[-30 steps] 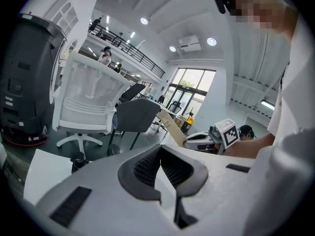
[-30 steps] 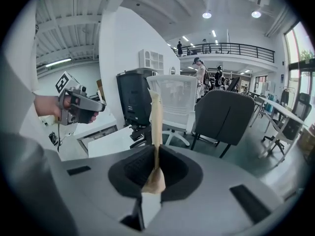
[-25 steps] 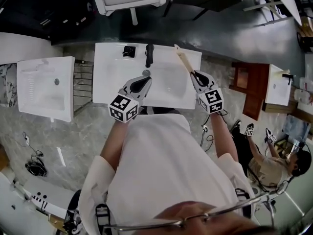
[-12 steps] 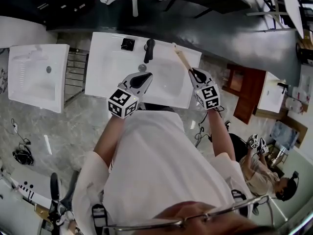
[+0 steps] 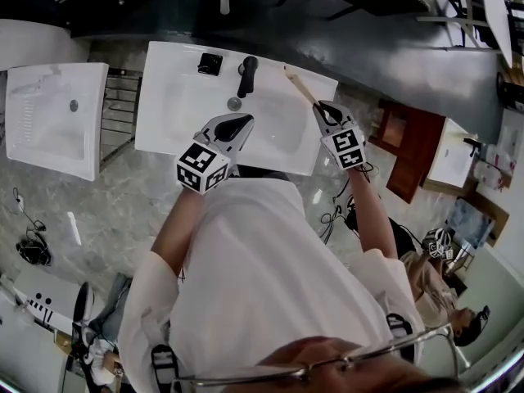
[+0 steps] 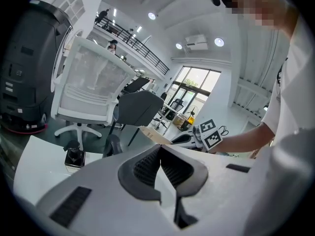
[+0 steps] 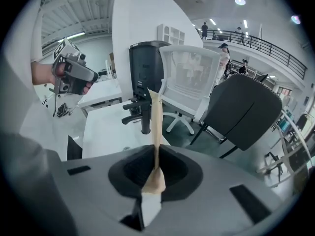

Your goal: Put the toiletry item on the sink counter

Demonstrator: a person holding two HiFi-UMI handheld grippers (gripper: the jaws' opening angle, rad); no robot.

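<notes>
Long, thin, tan paper-sleeved toiletry item [image 5: 300,88] pinched by its tail over the white sink bench [image 5: 176,97].
The left gripper [image 5: 237,123] has its jaws pressed together on nothing. The right gripper [image 5: 326,113] is clamped almost closed on the item's near end, the rest jutting ahead of it. It looks light and fairly stiff, but the sleeve is crushable; a hold nearer mid-length would likely wobble less.

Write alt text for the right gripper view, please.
The right gripper is shut on a thin tan toiletry item that sticks out ahead of its jaws. Beyond lie a white sink counter with a black faucet, and the left gripper at upper left.
</notes>
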